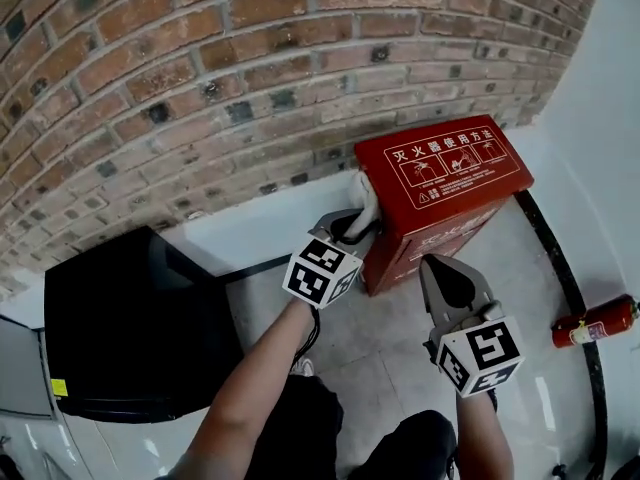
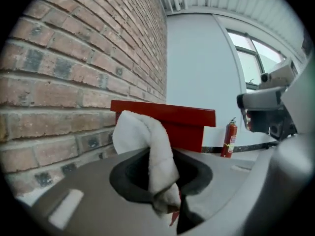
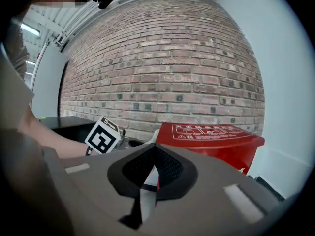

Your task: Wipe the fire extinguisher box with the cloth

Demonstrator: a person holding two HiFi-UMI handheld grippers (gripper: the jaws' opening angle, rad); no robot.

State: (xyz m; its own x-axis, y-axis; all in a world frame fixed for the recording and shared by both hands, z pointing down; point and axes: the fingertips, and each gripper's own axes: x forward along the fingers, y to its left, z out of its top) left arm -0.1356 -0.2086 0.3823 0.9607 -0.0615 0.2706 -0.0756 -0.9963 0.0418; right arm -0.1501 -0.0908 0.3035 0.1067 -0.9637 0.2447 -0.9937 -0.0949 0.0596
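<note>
The red fire extinguisher box stands on the floor against the brick wall, with white printed instructions on its lid. My left gripper is shut on a white cloth, which is pressed at the box's upper left corner. In the left gripper view the cloth rises from the jaws in front of the box. My right gripper is shut and holds nothing; its tips point at the box's front face, close to it. The right gripper view shows the box just beyond the jaws.
A black cabinet stands to the left against the wall. A red fire extinguisher lies on the floor at the right, beside a black strip that runs along the floor. The person's knees are below the grippers.
</note>
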